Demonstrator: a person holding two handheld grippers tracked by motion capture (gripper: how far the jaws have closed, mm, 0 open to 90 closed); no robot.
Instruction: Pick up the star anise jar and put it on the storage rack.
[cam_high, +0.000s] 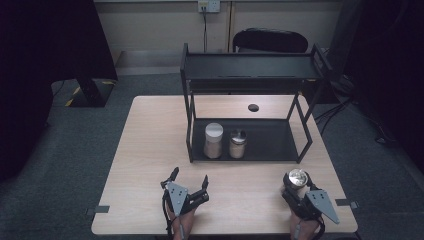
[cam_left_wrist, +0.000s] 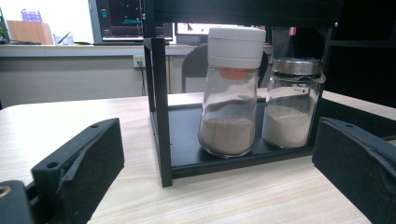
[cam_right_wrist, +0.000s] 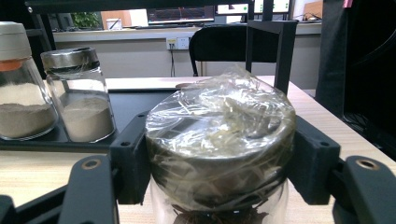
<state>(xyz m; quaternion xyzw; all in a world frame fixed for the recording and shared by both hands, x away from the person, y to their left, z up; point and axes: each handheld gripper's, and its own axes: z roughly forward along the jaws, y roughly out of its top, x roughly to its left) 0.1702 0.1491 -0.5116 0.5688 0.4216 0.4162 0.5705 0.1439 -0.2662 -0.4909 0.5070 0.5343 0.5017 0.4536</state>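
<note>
Glass jar (cam_right_wrist: 219, 154), film-wrapped metal lid: I judge rigid, breakable, moderately heavy, film slick. Best hold on lid band, where my right gripper (cam_high: 295, 192) is clamped now, jar at tabletop (cam_high: 150, 150) front right. Left gripper (cam_high: 189, 184) spread wide, empty, facing two shakers on rack (cam_high: 240, 145).

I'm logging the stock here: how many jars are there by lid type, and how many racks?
White-lidded jar: 1
Metal-lidded jar on the rack: 1
Plastic-wrapped metal-lidded jar held in the right gripper: 1
Black two-tier rack: 1
Total: 4
</note>
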